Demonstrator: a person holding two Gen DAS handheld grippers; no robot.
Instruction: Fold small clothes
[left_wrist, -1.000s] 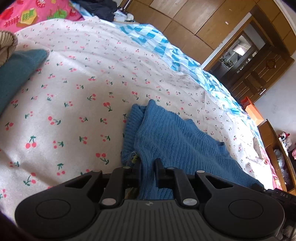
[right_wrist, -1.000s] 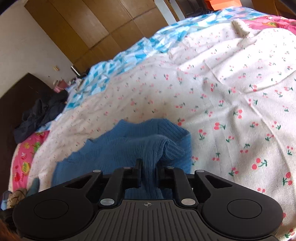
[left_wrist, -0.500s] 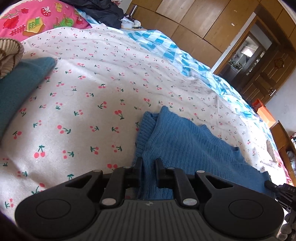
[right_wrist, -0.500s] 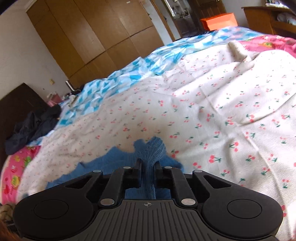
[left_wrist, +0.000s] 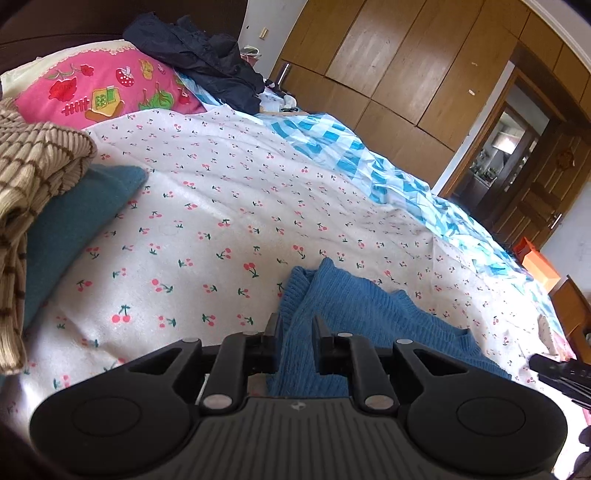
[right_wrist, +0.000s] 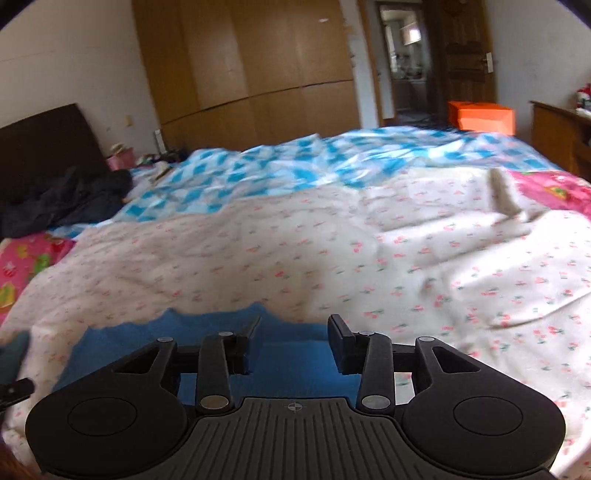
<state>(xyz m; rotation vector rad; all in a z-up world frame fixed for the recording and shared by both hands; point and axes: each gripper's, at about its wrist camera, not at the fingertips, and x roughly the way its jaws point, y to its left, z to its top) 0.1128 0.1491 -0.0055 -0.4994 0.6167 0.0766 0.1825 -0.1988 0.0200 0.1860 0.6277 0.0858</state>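
A small blue knit sweater (left_wrist: 362, 314) lies on the cherry-print bedspread (left_wrist: 221, 221). My left gripper (left_wrist: 297, 328) is shut on a bunched edge of the sweater, which rises between the fingers. In the right wrist view the sweater (right_wrist: 207, 332) lies flat below my right gripper (right_wrist: 295, 330), which is open and holds nothing. The right wrist view is blurred by motion. The tip of the right gripper shows at the right edge of the left wrist view (left_wrist: 557, 369).
A teal garment (left_wrist: 74, 229) and a beige striped knit (left_wrist: 33, 173) are stacked at the left. A pink pillow (left_wrist: 107, 88) and dark clothes (left_wrist: 207, 55) lie at the head of the bed. A blue checked quilt (left_wrist: 369, 162) covers the far side. An orange box (right_wrist: 480, 116) stands beyond.
My right gripper has opened and let go of the sweater fold, which now lies flat, and has tilted up. My left gripper stays shut on the sweater and has tilted up slightly.
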